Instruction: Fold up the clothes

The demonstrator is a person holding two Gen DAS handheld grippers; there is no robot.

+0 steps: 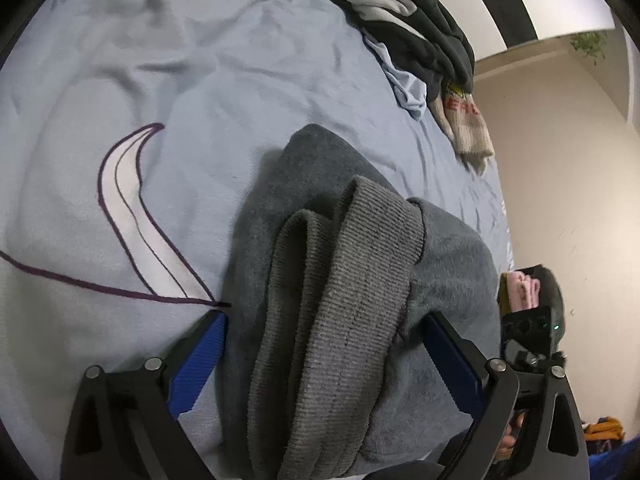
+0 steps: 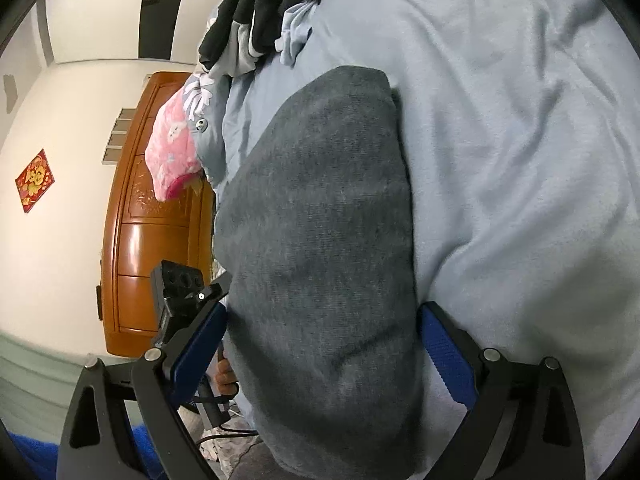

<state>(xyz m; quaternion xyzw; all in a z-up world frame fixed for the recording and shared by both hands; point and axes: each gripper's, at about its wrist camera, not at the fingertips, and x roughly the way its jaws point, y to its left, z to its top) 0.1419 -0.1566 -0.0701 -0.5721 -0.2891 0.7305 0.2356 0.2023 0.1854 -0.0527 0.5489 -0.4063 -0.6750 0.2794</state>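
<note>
The grey sweater (image 1: 352,280) lies folded on the bed (image 1: 200,80) near its side edge, ribbed hem uppermost, clear of the unfolded pile (image 1: 420,28) at the far edge. Left gripper (image 1: 324,344) and right gripper (image 2: 320,340) both stand released, jaws straddling the garment (pad contact seemingly absent), probably after setting it down.

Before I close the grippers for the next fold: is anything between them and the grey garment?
Nothing visible. The grey garment lies directly between the open fingers of the left gripper and the right gripper; the clothes pile sits far back.
</note>
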